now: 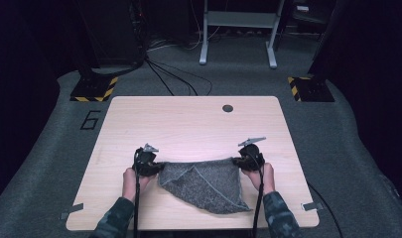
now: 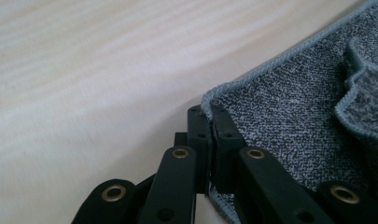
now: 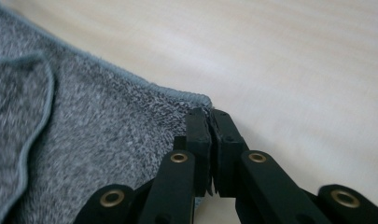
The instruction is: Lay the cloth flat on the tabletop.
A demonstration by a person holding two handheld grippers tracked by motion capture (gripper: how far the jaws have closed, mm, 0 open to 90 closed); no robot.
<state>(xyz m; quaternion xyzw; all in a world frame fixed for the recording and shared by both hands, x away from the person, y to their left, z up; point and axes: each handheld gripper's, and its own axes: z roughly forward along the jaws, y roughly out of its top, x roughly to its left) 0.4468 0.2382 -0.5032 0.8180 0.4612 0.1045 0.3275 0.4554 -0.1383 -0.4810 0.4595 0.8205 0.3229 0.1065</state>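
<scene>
Left tongs (image 1: 156,166) are pinching the left corner of the grey towel (image 1: 206,183), jaws fully closed on the hemmed edge. In the left gripper view the left tongs (image 2: 210,114) are clamping right at the corner binding of the towel (image 2: 289,107), with cloth coming out below the jaws too.

Right tongs (image 1: 236,161) are doing the same on the right corner, jaws pressed together on the cloth. In the right gripper view the right tongs (image 3: 210,116) are biting the corner hem and the towel (image 3: 98,140) is spreading off to the left of the jaws.

The towel is sitting in the near half of the counter (image 1: 188,119), roughly centred left to right, between the two hands. Its far edge is stretching taut from one set of tongs to the other, so the long axis is running left-right, parallel to the near counter edge. The rest is draping toward the near side and tapering to a point at near right, close to the counter's near edge. An upper layer is lying folded diagonally across it, with the hem line showing as a slanted ridge.

Both forearms are coming in from the near edge, one hand on each gripper.
</scene>
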